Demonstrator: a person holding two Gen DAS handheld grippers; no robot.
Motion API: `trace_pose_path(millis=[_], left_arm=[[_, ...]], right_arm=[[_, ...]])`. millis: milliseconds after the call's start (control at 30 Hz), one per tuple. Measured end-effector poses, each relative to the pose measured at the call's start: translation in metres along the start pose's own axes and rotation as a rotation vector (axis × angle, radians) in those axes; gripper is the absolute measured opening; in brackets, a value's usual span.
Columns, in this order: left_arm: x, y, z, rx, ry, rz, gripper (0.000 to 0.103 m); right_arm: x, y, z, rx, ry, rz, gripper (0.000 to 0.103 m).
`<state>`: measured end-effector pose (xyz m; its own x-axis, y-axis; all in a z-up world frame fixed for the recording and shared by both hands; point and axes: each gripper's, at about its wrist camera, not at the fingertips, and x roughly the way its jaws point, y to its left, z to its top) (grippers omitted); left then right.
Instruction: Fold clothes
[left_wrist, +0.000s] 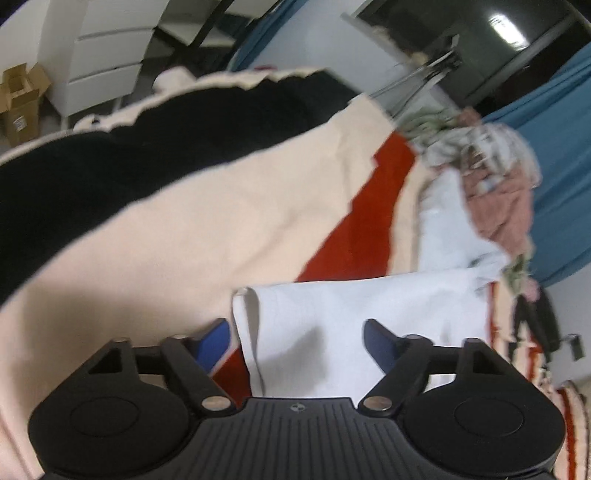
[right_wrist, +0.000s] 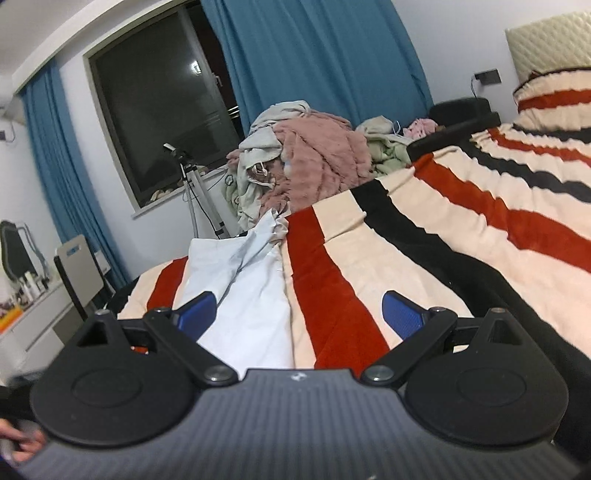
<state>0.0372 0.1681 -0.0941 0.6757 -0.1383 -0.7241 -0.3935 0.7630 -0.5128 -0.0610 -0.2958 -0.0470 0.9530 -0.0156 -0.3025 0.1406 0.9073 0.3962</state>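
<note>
Nearest in the left wrist view, the left gripper (left_wrist: 297, 334) is hovering with its blue-padded fingers (left_wrist: 376, 341) spread wide, released and grasping nothing. Between and just beyond them, the pale white folded cotton garment (left_wrist: 354, 317) is lying flat on the cream, red and black striped fleece blanket (left_wrist: 207, 229), its folded edge showing at the near left. This view is blurred, so finer detail of the cloth cannot be told.

In the right wrist view, the right gripper (right_wrist: 299, 312) is likewise standing open, its blue pads (right_wrist: 402, 314) well apart and empty. The same pale garment (right_wrist: 251, 291) is stretching away from under the left finger toward the far end of the bed, lying along a red stripe of the blanket (right_wrist: 436, 236). A person's fingertips (right_wrist: 22, 441) are showing at the near left edge.

Farther off, the garment's far end is reaching a heap of pink and grey-green crumpled clothes (right_wrist: 306, 155) piled at the blanket's far edge. To the left of that heap, a white tripod stand (right_wrist: 199, 192) is standing by the wall. Farthest away, long blue fabric curtains (right_wrist: 314, 55) are hanging on both sides of a dark glass window (right_wrist: 159, 92).
</note>
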Motion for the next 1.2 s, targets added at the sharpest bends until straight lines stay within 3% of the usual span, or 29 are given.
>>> trace_pose_path(millis=[100, 133, 167, 267, 367, 467, 600, 833, 933, 1000, 1033, 1067, 1133, 1200], left_arm=[[0.013, -0.006, 0.000, 0.031, -0.029, 0.094, 0.046], [0.012, -0.010, -0.001, 0.063, -0.047, 0.117, 0.024], [0.009, -0.012, -0.004, 0.090, -0.060, 0.119, 0.008], [-0.009, -0.026, -0.014, 0.194, -0.120, 0.110, 0.005], [-0.046, -0.050, -0.034, 0.357, -0.232, 0.073, 0.004], [-0.094, -0.083, -0.067, 0.556, -0.356, -0.010, 0.004], [-0.143, -0.119, -0.130, 0.775, -0.410, -0.156, 0.003], [-0.122, -0.159, -0.229, 0.961, -0.186, -0.293, 0.002], [-0.101, -0.156, -0.244, 0.984, -0.090, -0.288, 0.004], [-0.090, -0.152, -0.249, 0.983, -0.030, -0.285, 0.013], [-0.088, -0.147, -0.238, 0.939, -0.014, -0.283, 0.024], [-0.085, -0.141, -0.226, 0.895, 0.001, -0.281, 0.042], [-0.081, -0.130, -0.204, 0.808, 0.031, -0.276, 0.059], [-0.076, -0.119, -0.181, 0.720, 0.061, -0.272, 0.064]], right_arm=[[0.002, -0.001, -0.002, -0.004, 0.005, 0.001, 0.098], [0.002, 0.000, -0.002, -0.010, 0.005, 0.000, 0.098], [0.002, 0.000, -0.002, -0.011, 0.004, -0.004, 0.098], [0.002, -0.002, -0.001, -0.005, 0.003, -0.009, 0.098], [-0.001, -0.006, 0.001, 0.012, -0.002, -0.004, 0.098], [-0.006, -0.009, 0.005, 0.020, -0.018, -0.004, 0.098], [-0.011, -0.015, 0.011, 0.041, -0.041, 0.003, 0.098], [-0.009, -0.023, 0.015, 0.046, -0.031, 0.000, 0.098], [-0.002, -0.025, 0.012, 0.042, 0.018, 0.011, 0.098], [0.003, -0.027, 0.009, 0.049, 0.059, 0.025, 0.098], [0.007, -0.029, 0.007, 0.067, 0.089, 0.037, 0.098], [0.011, -0.032, 0.005, 0.085, 0.120, 0.048, 0.098], [0.020, -0.037, 0.000, 0.135, 0.186, 0.075, 0.098], [0.028, -0.040, -0.006, 0.189, 0.249, 0.102, 0.098]])
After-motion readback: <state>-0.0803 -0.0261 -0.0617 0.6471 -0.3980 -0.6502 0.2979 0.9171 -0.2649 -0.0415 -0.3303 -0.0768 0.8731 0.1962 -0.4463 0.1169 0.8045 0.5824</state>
